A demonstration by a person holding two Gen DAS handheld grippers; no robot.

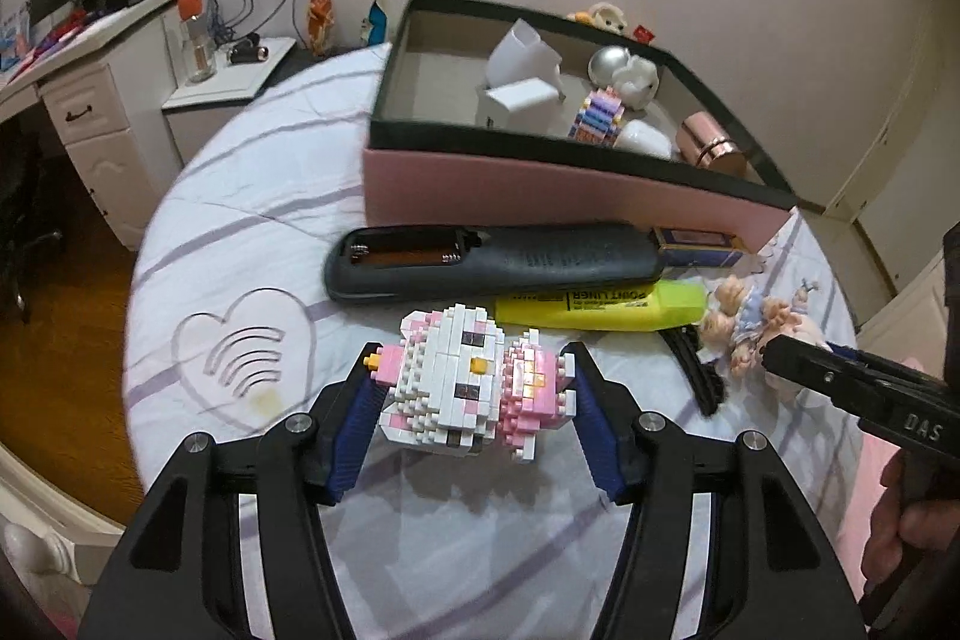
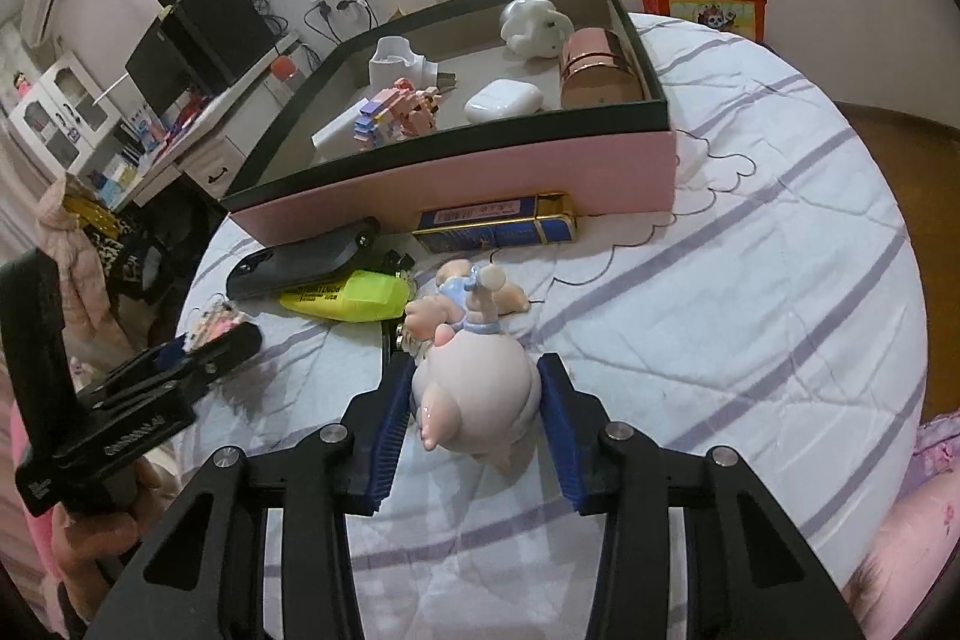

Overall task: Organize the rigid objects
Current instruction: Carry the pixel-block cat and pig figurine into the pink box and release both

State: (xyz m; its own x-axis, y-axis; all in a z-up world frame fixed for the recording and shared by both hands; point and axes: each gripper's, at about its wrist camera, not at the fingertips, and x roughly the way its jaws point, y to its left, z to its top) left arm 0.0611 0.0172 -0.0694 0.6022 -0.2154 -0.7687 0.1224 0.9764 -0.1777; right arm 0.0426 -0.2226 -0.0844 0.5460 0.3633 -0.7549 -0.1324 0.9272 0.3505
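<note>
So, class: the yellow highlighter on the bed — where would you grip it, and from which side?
Grip the highlighter across its flat body, near the middle, coming from above. It lies flat, wedged between the remote and the brick cat, so the top is freest.

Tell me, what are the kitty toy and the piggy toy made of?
The kitty toy looks like hard plastic: tiny studded bricks, white and pink, slightly shiny. The piggy toy looks like smooth moulded vinyl or resin, perhaps ceramic: rounded, seamless, softly glossy pink.
</note>
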